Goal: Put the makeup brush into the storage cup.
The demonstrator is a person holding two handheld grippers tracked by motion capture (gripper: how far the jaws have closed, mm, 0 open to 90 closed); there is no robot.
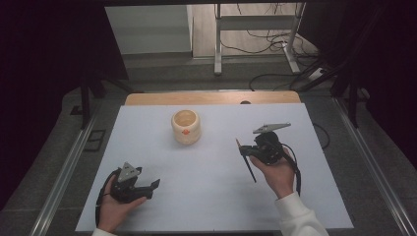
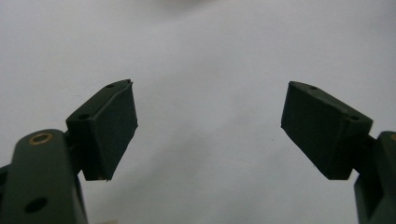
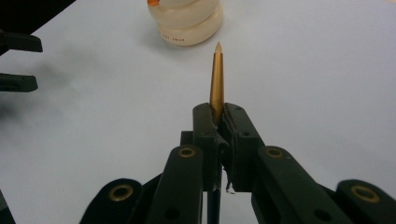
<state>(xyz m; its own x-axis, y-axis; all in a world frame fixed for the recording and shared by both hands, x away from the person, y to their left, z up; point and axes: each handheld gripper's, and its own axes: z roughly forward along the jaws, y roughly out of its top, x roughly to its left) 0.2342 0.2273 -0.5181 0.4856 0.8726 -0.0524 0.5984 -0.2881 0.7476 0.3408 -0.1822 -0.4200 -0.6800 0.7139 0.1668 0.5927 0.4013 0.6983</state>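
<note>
Fingers of the right gripper [image 1: 248, 153] are clamped on a pencil [image 1: 245, 160] in the high view, gripping it partway along so that the tip end juts up and toward the far side while the dark rear end trails down toward the person. That mid-shaft hold probably keeps the point free to be steered into something. The pale cup [image 1: 186, 127] stands upright on the white bench [image 1: 206, 196], well apart from the pencil, up and to its left, with its mouth open to the top: a likely place for the pencil to go. The left gripper [image 1: 153, 186] rests low near the front left of the bench, away from both things, seemingly just parked out of the way.

From the left gripper view, its two fingers [image 2: 109, 128] stand wide apart with nothing between them, only bare bench beyond; it has no part in the work for now.

From the right gripper view, the fingers [image 3: 208, 135] are pressed together around the pencil [image 3: 216, 77], whose golden shaft and sharpened tip point straight ahead. The cup [image 3: 187, 21] sits beyond and slightly left of that tip, so the pencil looks roughly aimed at it but is not yet near.
</note>
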